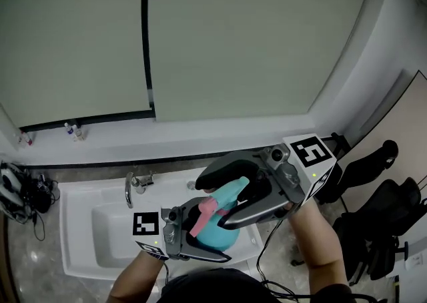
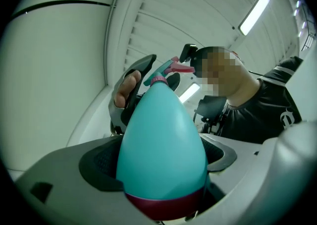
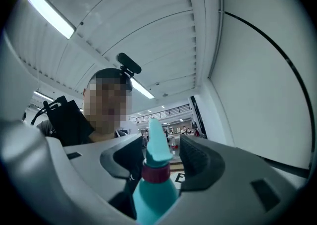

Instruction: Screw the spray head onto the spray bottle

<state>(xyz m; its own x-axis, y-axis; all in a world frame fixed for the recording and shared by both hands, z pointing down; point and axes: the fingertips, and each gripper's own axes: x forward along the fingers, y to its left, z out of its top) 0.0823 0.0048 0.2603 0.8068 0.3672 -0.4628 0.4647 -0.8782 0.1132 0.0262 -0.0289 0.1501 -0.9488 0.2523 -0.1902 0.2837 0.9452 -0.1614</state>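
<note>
A teal spray bottle with a dark red base band is held upright over the sink, with my left gripper shut on its body. The teal spray head with a pink trigger sits on the bottle's neck. My right gripper reaches in from the right, and its dark jaws stand on either side of the head. In the right gripper view the head's nozzle and dark red collar rise between the pads. A gap shows beside the collar, so the right gripper is open around it.
A white sink with a chrome faucet lies below the grippers. Small bottles stand on the ledge along the wall behind it. Black office chairs are at the right, and cables with a helmet at the far left.
</note>
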